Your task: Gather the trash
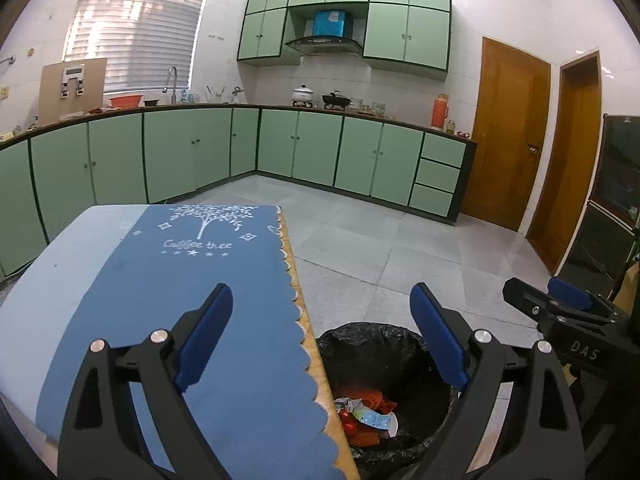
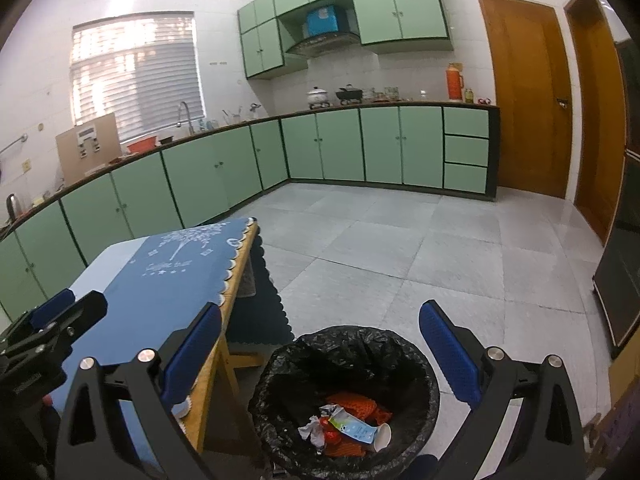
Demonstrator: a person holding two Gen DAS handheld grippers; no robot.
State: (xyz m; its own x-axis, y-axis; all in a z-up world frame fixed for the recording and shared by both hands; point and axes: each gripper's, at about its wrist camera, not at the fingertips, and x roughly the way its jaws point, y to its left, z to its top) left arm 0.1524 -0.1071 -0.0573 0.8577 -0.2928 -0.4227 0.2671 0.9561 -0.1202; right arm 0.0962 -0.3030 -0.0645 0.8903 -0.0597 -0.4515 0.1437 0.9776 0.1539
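Observation:
A bin lined with a black bag (image 2: 348,360) stands on the floor beside the table; in the left wrist view the bin (image 1: 384,344) shows lower right of the table edge. Inside lies trash (image 2: 348,428): orange netting, a white paper cup, crumpled wrappers; the trash (image 1: 368,416) is partly hidden by the table edge. My right gripper (image 2: 320,356) hangs above the bin, open, with nothing between its blue pads. My left gripper (image 1: 322,336) is open and empty over the table's right edge. The right gripper (image 1: 568,304) shows at the right of the left wrist view, the left gripper (image 2: 52,320) at the right wrist view's left.
The table carries a blue cloth (image 1: 192,272) with a white tree print and scalloped edge. Green kitchen cabinets (image 2: 320,148) line the far walls. Wooden doors (image 2: 528,96) stand at the right. Grey tiled floor (image 2: 400,248) lies open beyond the bin.

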